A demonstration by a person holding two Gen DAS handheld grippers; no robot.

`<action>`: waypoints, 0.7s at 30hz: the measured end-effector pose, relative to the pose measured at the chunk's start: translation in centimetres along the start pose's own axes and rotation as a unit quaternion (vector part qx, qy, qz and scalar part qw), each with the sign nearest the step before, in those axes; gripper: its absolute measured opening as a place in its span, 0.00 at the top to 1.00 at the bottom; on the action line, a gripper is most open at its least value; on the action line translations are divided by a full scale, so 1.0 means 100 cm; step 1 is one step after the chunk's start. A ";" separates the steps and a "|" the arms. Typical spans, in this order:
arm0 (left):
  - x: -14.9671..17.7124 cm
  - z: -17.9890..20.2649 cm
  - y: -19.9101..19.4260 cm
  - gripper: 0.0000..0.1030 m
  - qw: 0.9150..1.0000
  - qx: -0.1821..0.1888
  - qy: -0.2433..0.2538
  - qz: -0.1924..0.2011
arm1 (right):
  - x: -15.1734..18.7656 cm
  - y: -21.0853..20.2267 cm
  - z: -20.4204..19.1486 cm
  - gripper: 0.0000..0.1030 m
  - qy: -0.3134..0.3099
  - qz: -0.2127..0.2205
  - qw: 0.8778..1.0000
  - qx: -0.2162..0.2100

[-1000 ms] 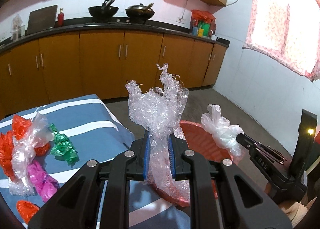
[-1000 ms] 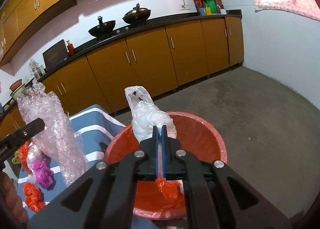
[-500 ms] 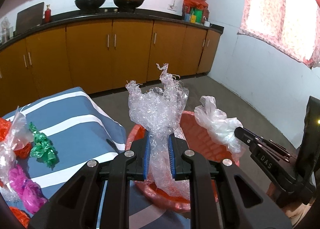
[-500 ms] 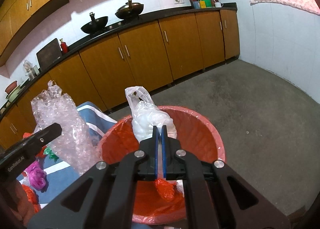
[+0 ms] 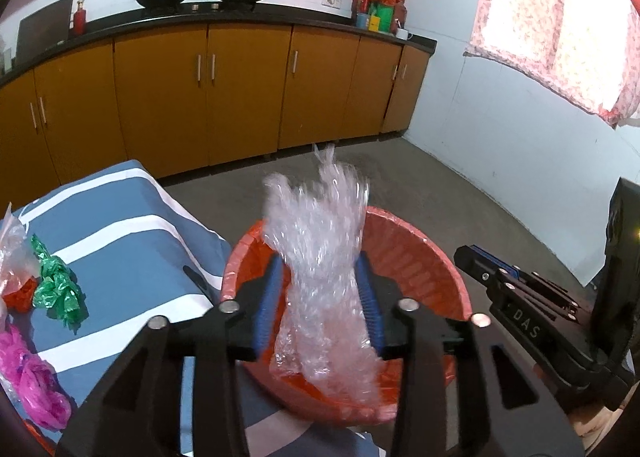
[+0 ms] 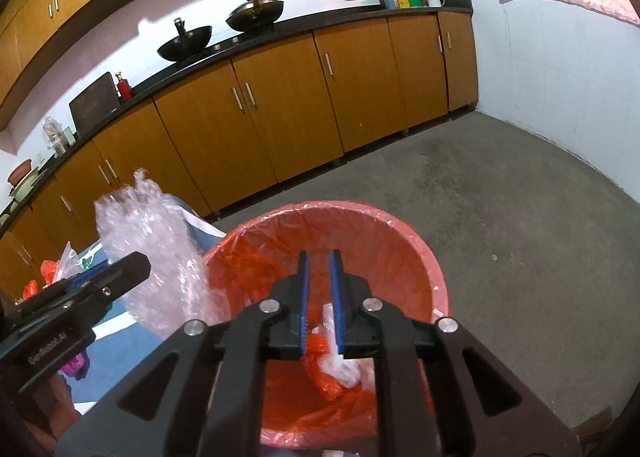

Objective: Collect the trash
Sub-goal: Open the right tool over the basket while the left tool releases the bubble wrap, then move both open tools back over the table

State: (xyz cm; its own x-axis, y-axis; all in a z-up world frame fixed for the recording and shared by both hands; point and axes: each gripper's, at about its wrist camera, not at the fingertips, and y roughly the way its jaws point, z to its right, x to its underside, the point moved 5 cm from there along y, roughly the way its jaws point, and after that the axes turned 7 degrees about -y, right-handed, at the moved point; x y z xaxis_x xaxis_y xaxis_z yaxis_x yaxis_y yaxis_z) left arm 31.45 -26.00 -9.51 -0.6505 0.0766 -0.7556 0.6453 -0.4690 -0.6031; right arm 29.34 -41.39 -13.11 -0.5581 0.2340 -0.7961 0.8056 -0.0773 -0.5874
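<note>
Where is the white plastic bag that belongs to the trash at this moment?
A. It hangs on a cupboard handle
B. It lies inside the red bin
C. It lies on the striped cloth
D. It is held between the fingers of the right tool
B: the white plastic bag lies at the bottom of the red bin, below the right tool, whose jaws stand apart with nothing between them.

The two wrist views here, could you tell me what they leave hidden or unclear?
- Left wrist view: the bubble wrap is motion-blurred between the left gripper's open jaws, so contact with the pads is unclear.
- The bin floor is hidden by that wrap.
- Pink bag is cut off by the left edge.
- Right wrist view: the white bag in the bin is partly hidden by the right gripper.
</note>
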 end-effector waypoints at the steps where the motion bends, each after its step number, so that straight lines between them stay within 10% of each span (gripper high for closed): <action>1: 0.000 -0.001 0.001 0.60 1.000 0.000 -0.001 -0.001 | 0.000 0.000 0.001 0.87 0.001 0.000 1.000 0.001; 21: 0.011 -0.096 -0.096 0.57 0.992 -0.102 -0.023 0.069 | 0.003 -0.014 -0.070 0.80 -0.051 -0.001 0.997 -0.050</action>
State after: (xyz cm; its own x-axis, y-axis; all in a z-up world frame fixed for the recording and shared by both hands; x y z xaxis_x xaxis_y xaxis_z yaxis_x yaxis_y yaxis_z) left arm 28.37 -12.95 -7.05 -0.5653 -0.0191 -0.8247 0.7939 -0.2841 -0.5376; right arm 29.40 -34.38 -11.52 -0.5726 0.1332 -0.8089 0.8176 0.0207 -0.5754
